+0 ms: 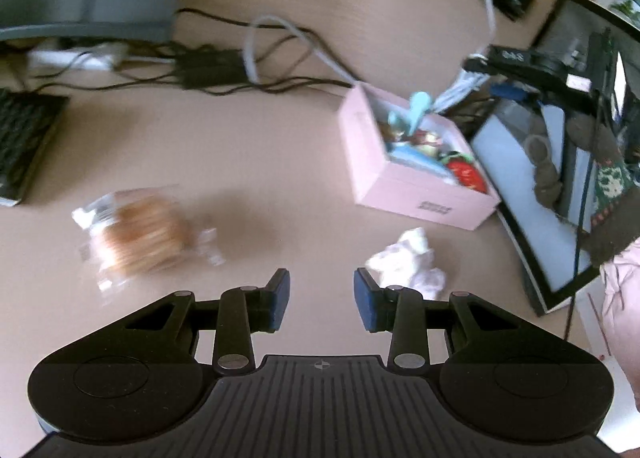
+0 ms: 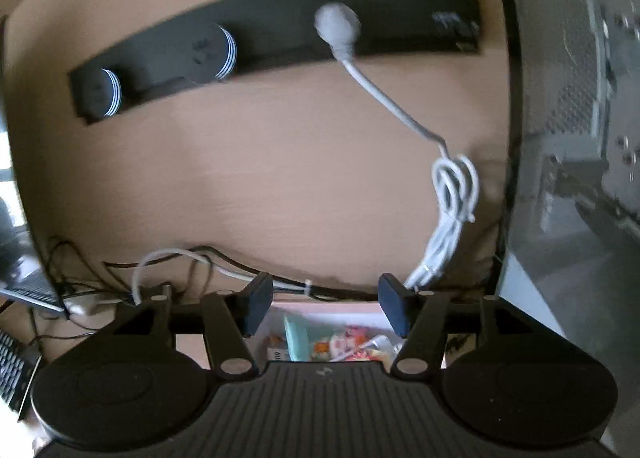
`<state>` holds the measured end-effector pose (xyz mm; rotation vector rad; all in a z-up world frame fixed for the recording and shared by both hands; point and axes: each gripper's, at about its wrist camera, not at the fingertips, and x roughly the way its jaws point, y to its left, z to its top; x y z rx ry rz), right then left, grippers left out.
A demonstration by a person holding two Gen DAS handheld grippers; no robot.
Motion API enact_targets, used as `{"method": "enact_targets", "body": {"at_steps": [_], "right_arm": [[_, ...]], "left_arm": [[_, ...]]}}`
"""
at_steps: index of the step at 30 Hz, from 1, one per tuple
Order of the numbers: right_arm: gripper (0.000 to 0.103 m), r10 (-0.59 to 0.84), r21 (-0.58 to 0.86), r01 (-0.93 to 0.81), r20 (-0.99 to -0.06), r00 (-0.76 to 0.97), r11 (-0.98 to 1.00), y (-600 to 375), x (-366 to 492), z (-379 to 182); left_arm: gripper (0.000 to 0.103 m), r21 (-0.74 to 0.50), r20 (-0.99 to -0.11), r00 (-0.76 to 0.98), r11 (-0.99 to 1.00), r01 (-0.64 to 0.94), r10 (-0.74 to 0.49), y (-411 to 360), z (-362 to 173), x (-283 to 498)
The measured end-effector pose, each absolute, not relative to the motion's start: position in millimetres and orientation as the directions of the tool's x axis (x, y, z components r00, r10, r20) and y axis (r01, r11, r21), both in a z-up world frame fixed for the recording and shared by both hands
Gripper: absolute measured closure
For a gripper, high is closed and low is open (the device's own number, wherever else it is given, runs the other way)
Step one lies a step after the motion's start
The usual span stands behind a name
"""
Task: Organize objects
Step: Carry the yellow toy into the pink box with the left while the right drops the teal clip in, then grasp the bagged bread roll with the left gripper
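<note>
Desk (image 1: 280, 130), tan wood grain, bears all items listed.

Box (image 1: 370, 162), pink, open-topped, far right beside a monitor (image 1: 520, 194); already holds small colourful packets. In the right wrist view its contents show directly below and between the fingers.

Wrapped bun (image 1: 140, 234), clear packaging, blurred; lies ahead and left of the left gripper (image 1: 322, 292), well apart from the box; long axis cannot be told.

Crumpled tissue (image 1: 408, 258), white, just beside the left gripper's right-hand finger, outside the gap.

Left gripper: jaws partly apart, nothing between them. Judged nearer hand for both loose items.

Right gripper (image 2: 326, 300): jaws moderately apart, empty, poised over the box; next pickup likely falls to the left.
</note>
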<state>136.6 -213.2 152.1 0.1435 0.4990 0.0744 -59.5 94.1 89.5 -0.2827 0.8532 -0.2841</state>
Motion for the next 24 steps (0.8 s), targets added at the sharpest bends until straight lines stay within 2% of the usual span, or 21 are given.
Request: {"method": "enact_targets", "body": {"at_steps": [3,7,10,17,20,24], "right_arm": [[0.024,0.099,0.176,-0.013,-0.491,0.866,0.984,-219.4,114.9,138.1],[0.024,0.074,0.074,-0.039,-0.551,0.831,0.996,-214.2,65.2,112.3],[0.018,0.053,0.006,-0.061,-0.601,0.798,0.998,-209.8,28.1,94.2],[0.014,0.028,-0.026,-0.061,-0.672,0.740,0.998,-205.5,-28.7,72.9],[0.008,0.032,-0.019,-0.062,-0.683,0.729,0.998,-203.9,-43.0,68.7],[0.007,0.026,-0.037,-0.072,-0.695,0.719,0.997,-196.6,-51.3,64.9]], "left_arm": [[0.064,-0.338,-0.726,0.605,0.936,0.100,-0.327,107.2,79.1,-64.2],[0.064,-0.327,-0.762,0.556,0.938,0.111,-0.332,108.8,64.2,-59.6],[0.064,-0.333,-0.764,0.529,0.928,0.168,-0.370,96.3,59.7,-51.9],[0.064,-0.353,-0.736,0.462,0.863,0.361,-0.495,48.0,64.2,-40.8],[0.064,-0.335,-0.735,0.458,0.855,0.396,-0.500,38.2,64.8,-42.6],[0.062,-0.263,-0.735,0.497,0.869,0.419,-0.462,55.2,77.3,-39.8]]}}
